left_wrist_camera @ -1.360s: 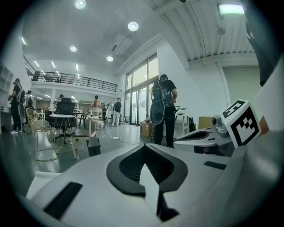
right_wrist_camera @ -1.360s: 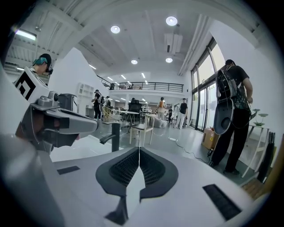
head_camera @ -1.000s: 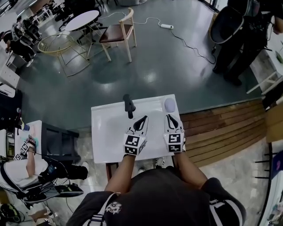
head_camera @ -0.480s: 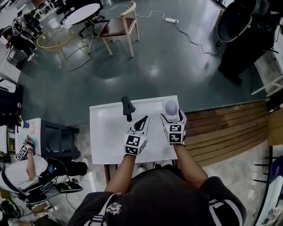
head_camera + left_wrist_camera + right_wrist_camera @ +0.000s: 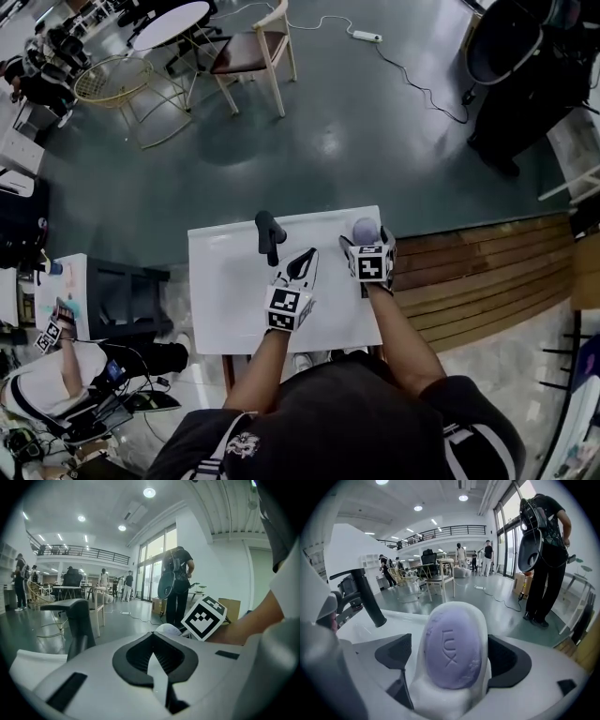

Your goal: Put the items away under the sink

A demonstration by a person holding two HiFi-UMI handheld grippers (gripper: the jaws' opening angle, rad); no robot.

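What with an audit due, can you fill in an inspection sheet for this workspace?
Surface: white table, black faucet at its far edge.
Job's things: purple soap in white dish, far right corner.
Clutter: nothing seen.
Grippers: left gripper jaws shut, empty; right gripper jaws have just been opening, dish between them, unpressed.
Cables: white power strip and cable on floor.
Surroundings: wooden chair, round table, person standing.

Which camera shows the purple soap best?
The right gripper view: the soap fills the middle, close enough to read its stamped letters, in a white dish. In the head view it is only a small purple spot at the table's far edge. The left gripper view shows just the dish's pale top, no purple.
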